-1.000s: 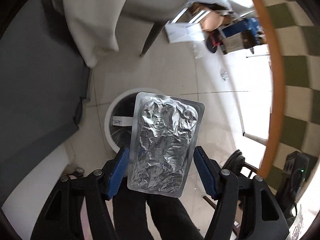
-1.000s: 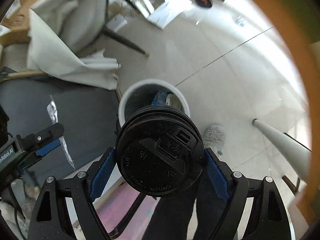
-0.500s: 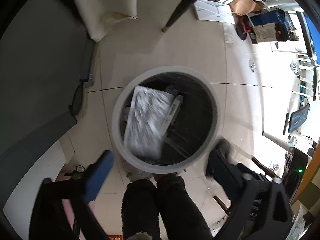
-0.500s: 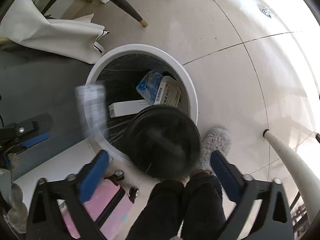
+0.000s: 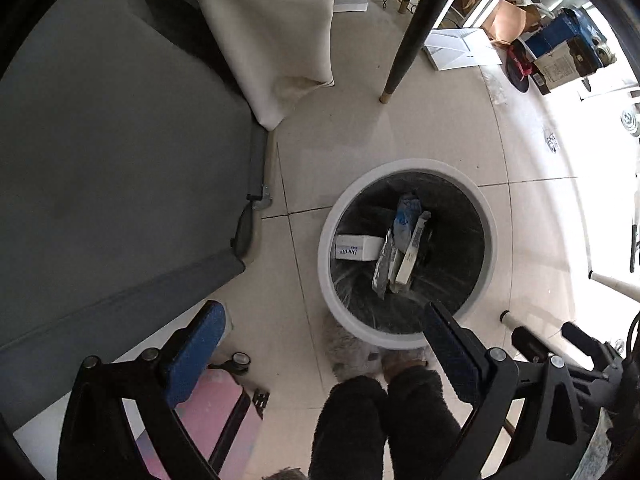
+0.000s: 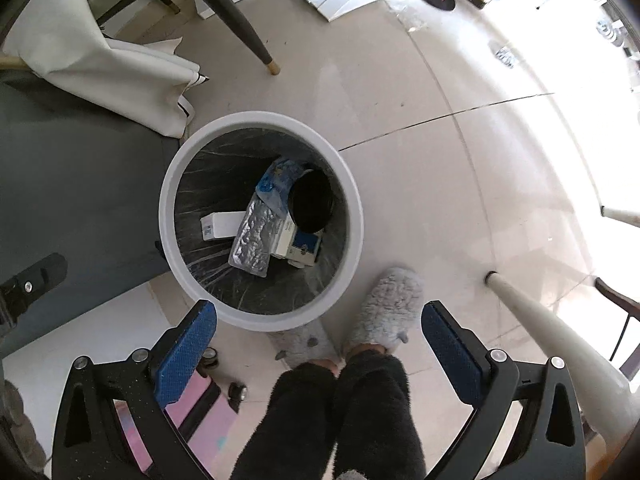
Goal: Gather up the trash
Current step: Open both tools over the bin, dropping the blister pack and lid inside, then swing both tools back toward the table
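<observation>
In the left wrist view, the left gripper points down at the floor with its blue-padded fingers spread wide and nothing between them. Beyond them stands a round white trash bin with a dark liner. Inside it lie a white carton printed with the blue word "Doctor", a crinkled silver foil packet on edge, a narrow white box with a barcode and a blue-and-white wrapper.

In the right wrist view, the right gripper also hangs released and empty above the same bin. The foil packet rests flat on the pile, beside a black round plastic cup lid leaning against the liner. The person's grey fluffy slippers stand touching the bin's near rim.
</observation>
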### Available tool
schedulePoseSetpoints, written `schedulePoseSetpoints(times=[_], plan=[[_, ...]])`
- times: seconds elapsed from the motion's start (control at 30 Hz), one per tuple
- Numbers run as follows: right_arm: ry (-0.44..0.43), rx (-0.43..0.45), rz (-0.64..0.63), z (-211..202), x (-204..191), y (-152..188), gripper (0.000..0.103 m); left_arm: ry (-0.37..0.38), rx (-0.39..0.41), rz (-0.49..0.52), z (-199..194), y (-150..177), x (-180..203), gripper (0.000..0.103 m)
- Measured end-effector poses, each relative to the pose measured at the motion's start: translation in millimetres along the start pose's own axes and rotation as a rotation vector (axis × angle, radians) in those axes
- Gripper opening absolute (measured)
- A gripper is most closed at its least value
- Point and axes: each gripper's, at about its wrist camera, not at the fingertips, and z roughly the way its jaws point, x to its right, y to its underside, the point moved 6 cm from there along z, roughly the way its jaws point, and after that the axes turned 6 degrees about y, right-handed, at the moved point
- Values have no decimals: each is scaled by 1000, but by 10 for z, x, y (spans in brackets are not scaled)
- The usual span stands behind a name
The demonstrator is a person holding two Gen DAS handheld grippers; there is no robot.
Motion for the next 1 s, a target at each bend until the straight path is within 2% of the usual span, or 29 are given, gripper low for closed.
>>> schedulePoseSetpoints(times=[0.2, 0.4, 0.67, 1.0], plan=[[27, 31, -12, -381, 2, 96, 103, -6, 12, 16, -292, 113, 87, 100], [14, 52, -15, -843, 27, 260, 103, -13, 29, 32, -668, 269, 180, 100], [-12, 93, -19, -1628, 52, 500, 103, -20, 50, 52, -1350, 522, 267, 100], [-36, 155, -28, -2732, 51, 871, 103, -16, 117, 67, -2305, 814, 326, 100]])
